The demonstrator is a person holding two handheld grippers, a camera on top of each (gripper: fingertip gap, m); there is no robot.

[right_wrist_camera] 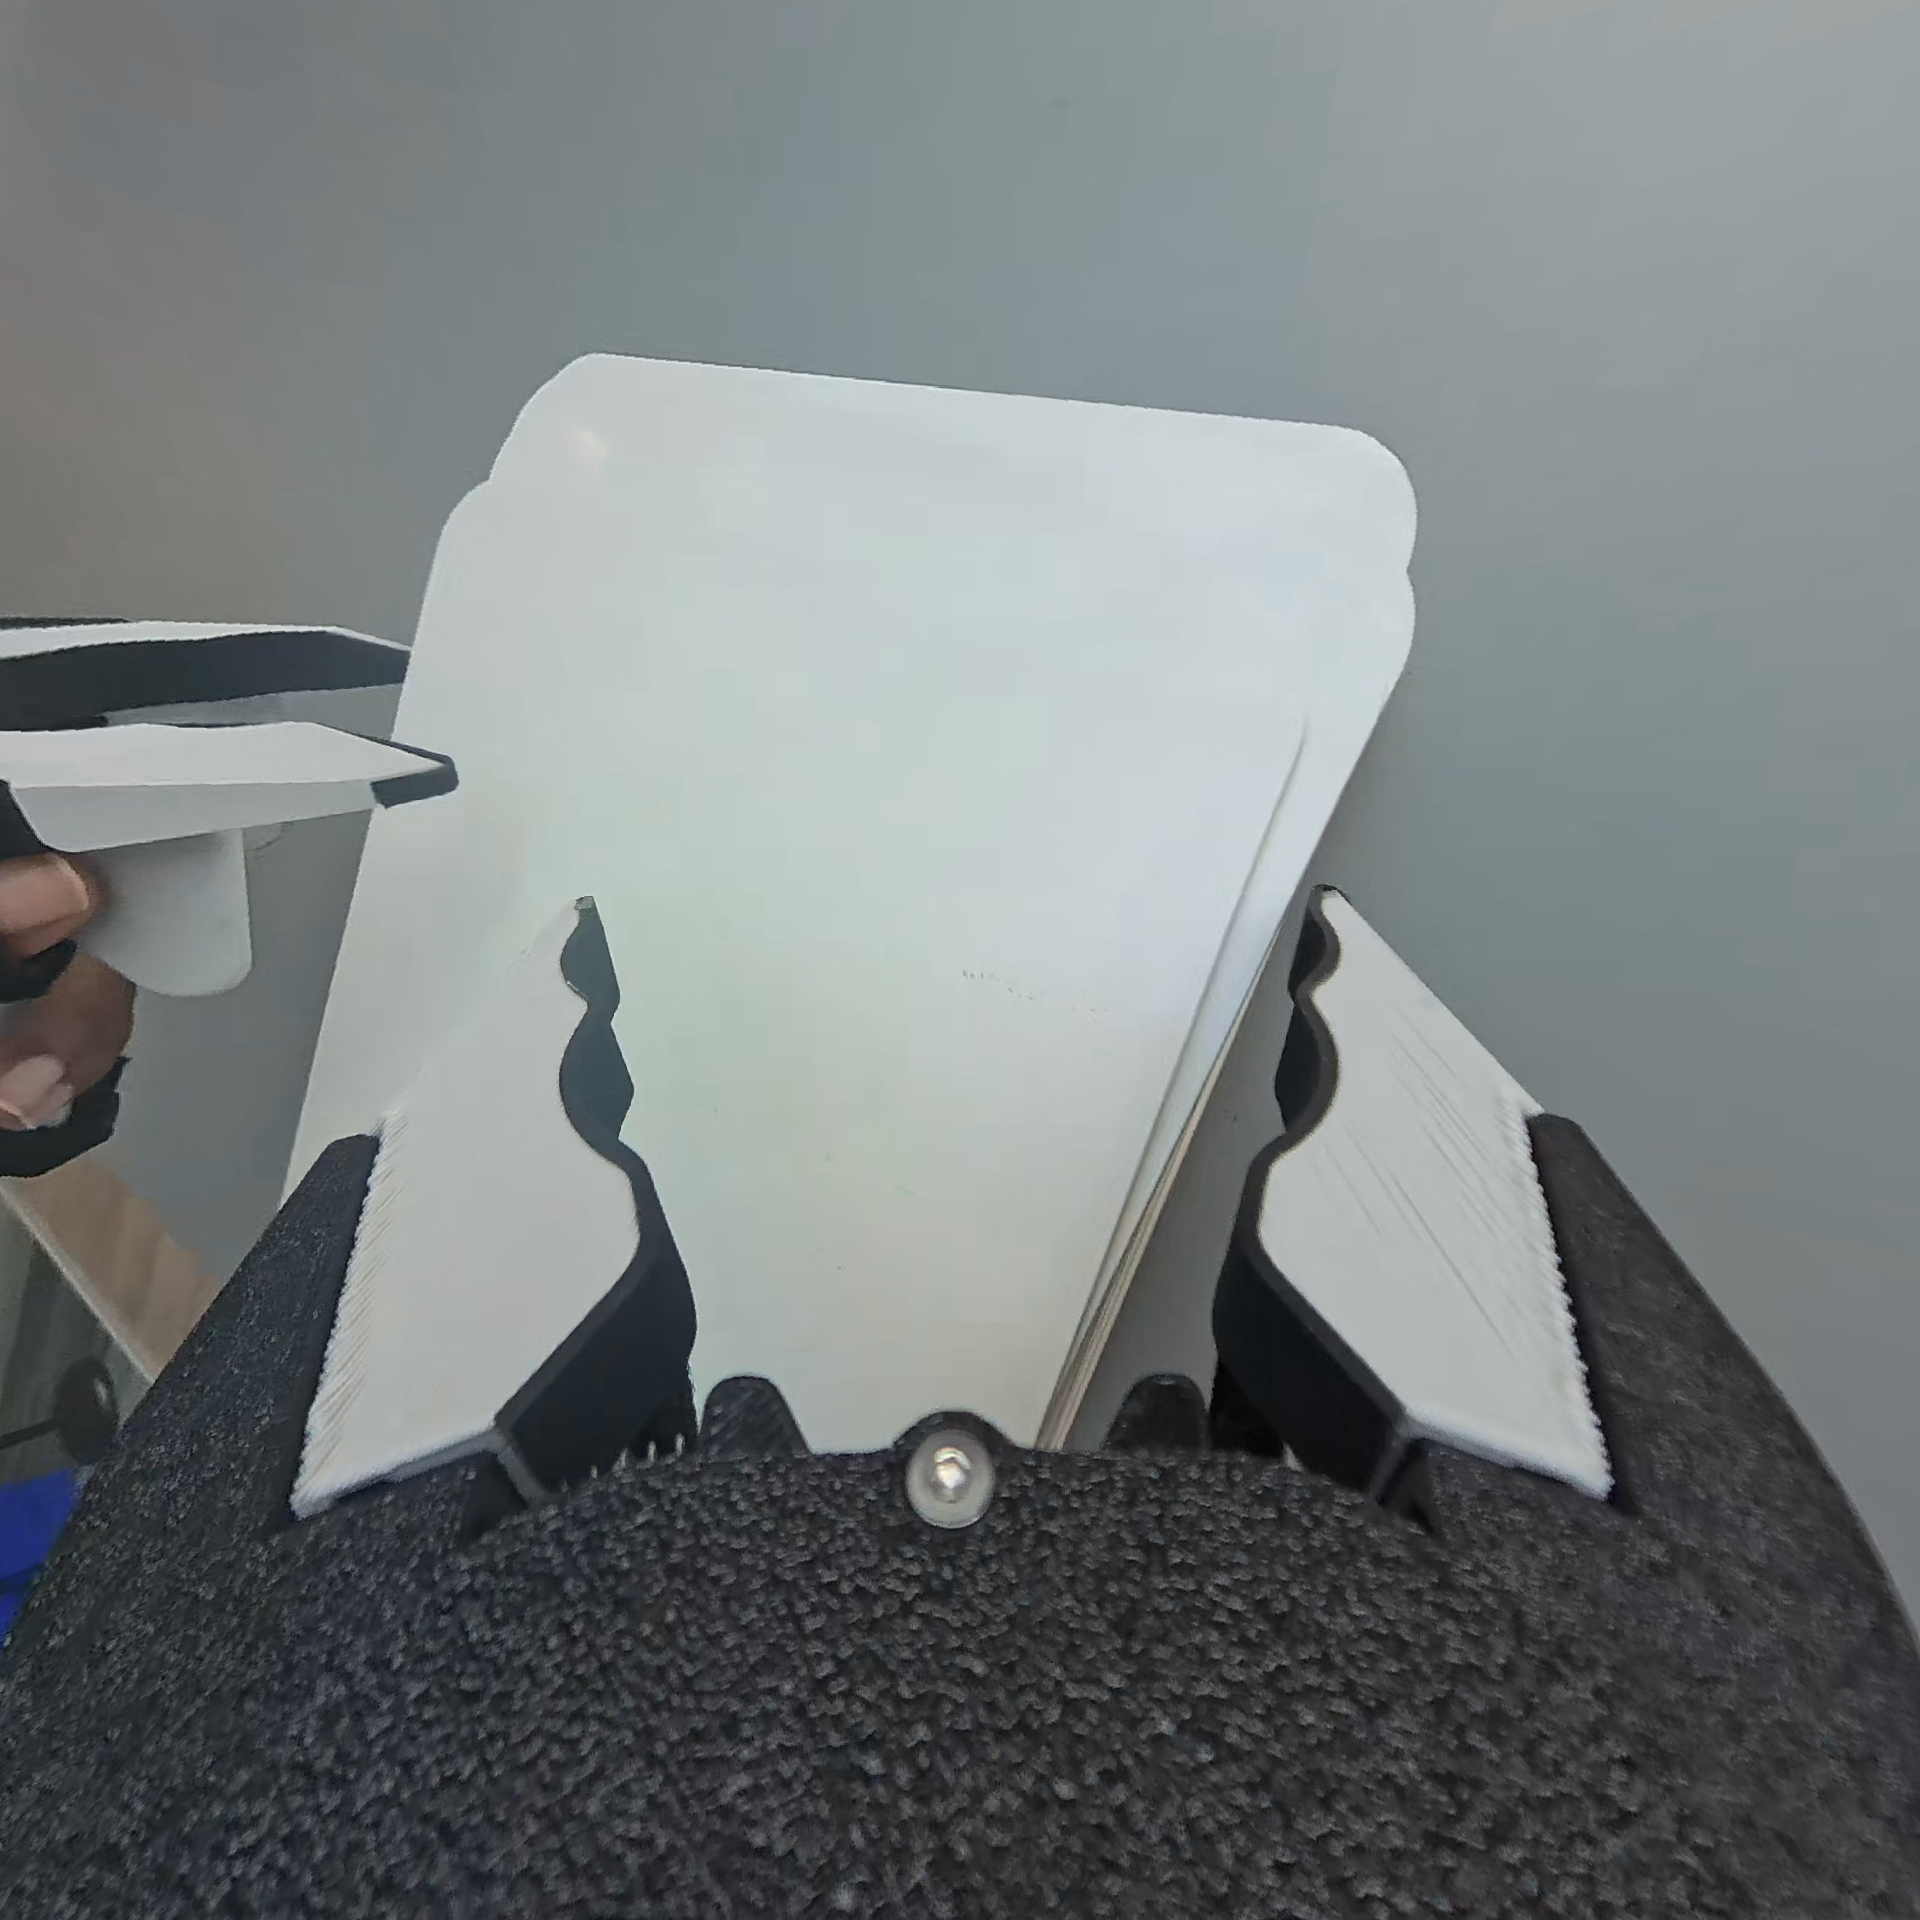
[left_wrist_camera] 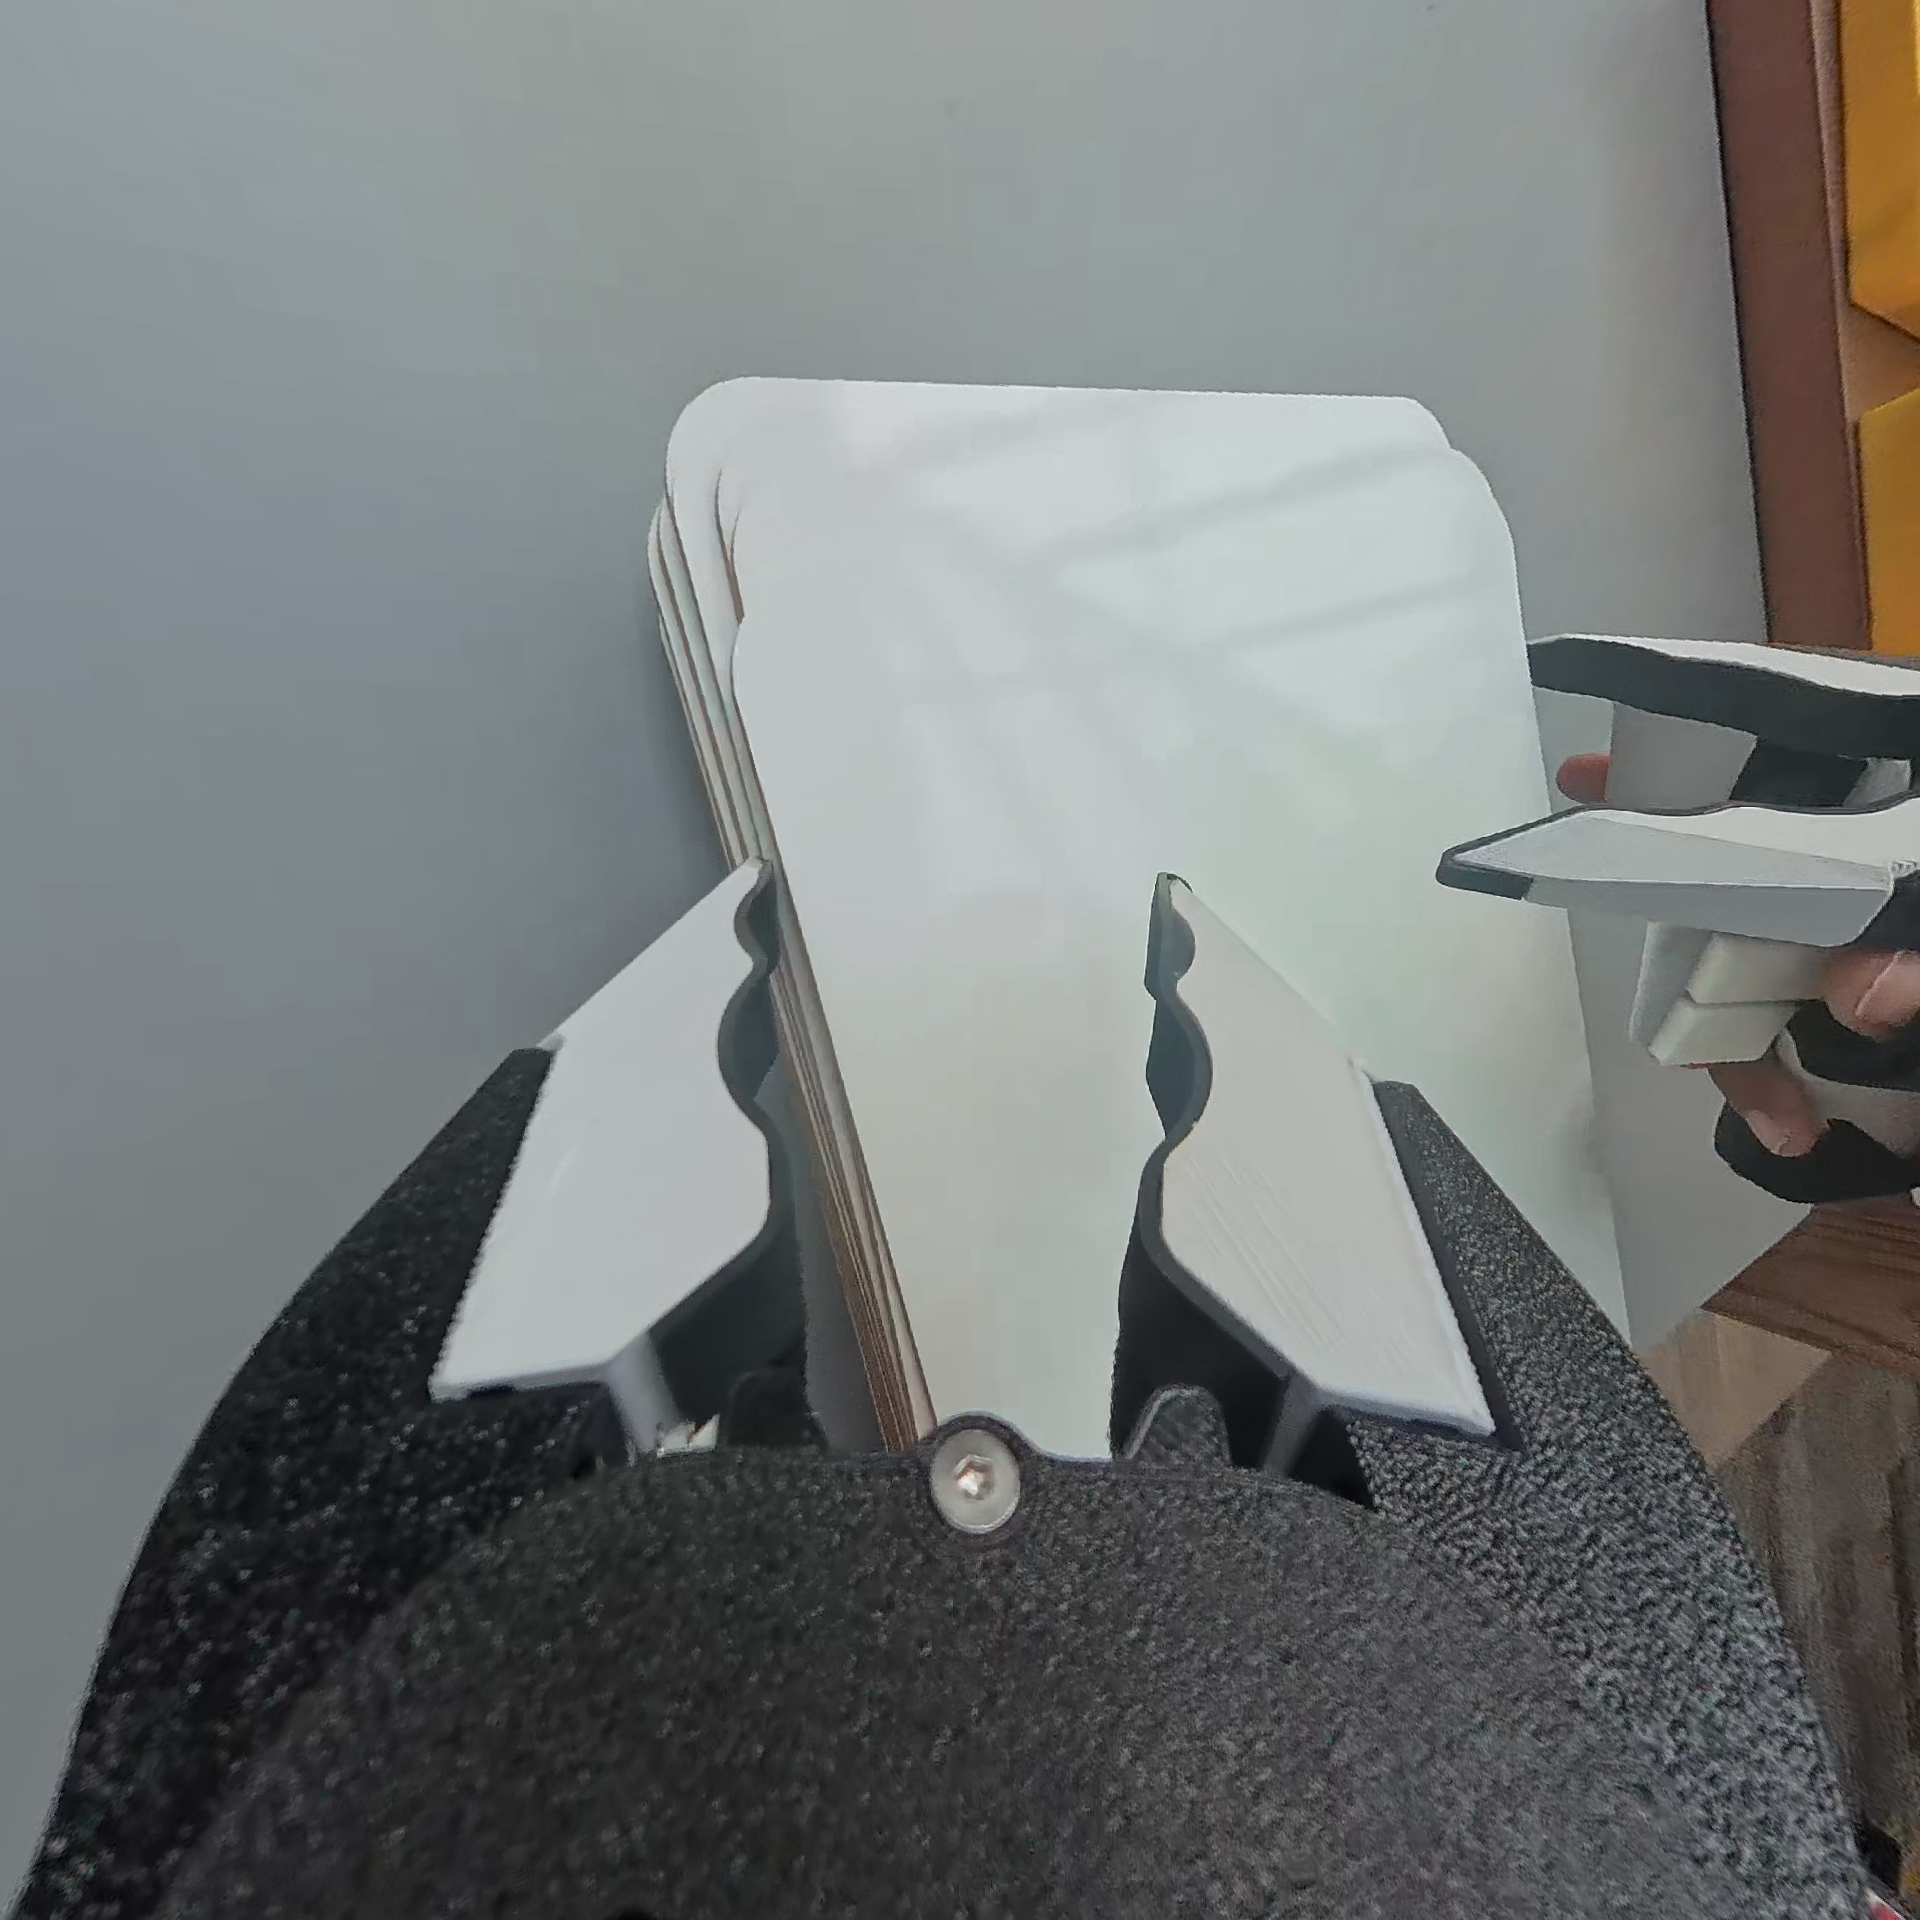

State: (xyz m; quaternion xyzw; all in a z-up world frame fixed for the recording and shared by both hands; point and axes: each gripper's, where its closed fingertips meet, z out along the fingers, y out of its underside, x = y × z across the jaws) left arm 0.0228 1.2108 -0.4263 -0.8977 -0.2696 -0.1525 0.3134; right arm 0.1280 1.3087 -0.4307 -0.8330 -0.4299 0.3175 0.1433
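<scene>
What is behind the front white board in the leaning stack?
Behind the front white rounded-corner board, more white boards' staggered edges show, then a grey wall. Their faces are covered; I cannot count them.

White boards point(left_wrist_camera: 1091, 831), stacked: smooth, faintly glossy faces, brownish layered edges like card or thin wood. Left gripper point(left_wrist_camera: 961, 904) and right gripper point(right_wrist_camera: 951, 914): fingers point(left_wrist_camera: 623, 1143) of matt white plastic with fine ridged lines, black rubbery wavy pads, rough black grainy housing point(left_wrist_camera: 935, 1714), shiny metal screw point(left_wrist_camera: 975, 1481). Wall point(left_wrist_camera: 312, 416): matt grey, smooth; wooden frame point(left_wrist_camera: 1766, 312): brown, satin.
</scene>
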